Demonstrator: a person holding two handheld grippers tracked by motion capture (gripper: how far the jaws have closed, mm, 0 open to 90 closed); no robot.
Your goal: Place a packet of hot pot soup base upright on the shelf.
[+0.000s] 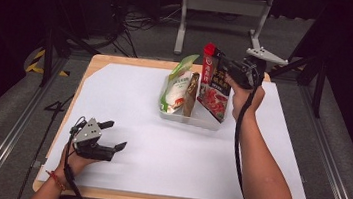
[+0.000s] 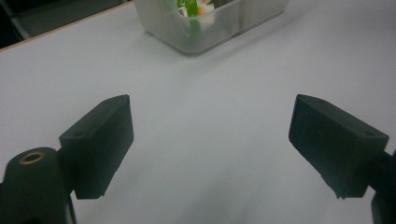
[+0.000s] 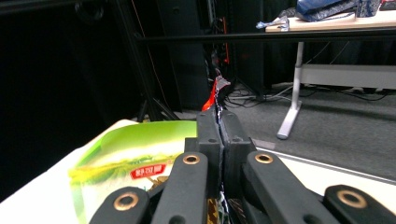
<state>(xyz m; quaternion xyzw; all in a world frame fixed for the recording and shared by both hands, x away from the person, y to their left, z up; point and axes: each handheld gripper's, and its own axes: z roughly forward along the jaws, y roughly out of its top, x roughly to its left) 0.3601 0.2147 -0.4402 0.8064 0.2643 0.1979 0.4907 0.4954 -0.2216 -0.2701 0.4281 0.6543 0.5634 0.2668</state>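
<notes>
My right gripper (image 1: 222,64) clamps the red packet (image 1: 214,86) standing in the clear tub (image 1: 190,118); my left gripper (image 1: 114,135) rests wide apart on the white table (image 1: 169,149)

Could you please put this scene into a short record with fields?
surface: white sheet on a wooden table
container: clear bin, far centre
contents: green-white pouch, slim brown pack, both upright
right hand-held gripper: shut on the top of the red-black pouch, whose lower end is in the bin
left hand-held gripper: open, nothing between its jaws, near the table's front left
</notes>
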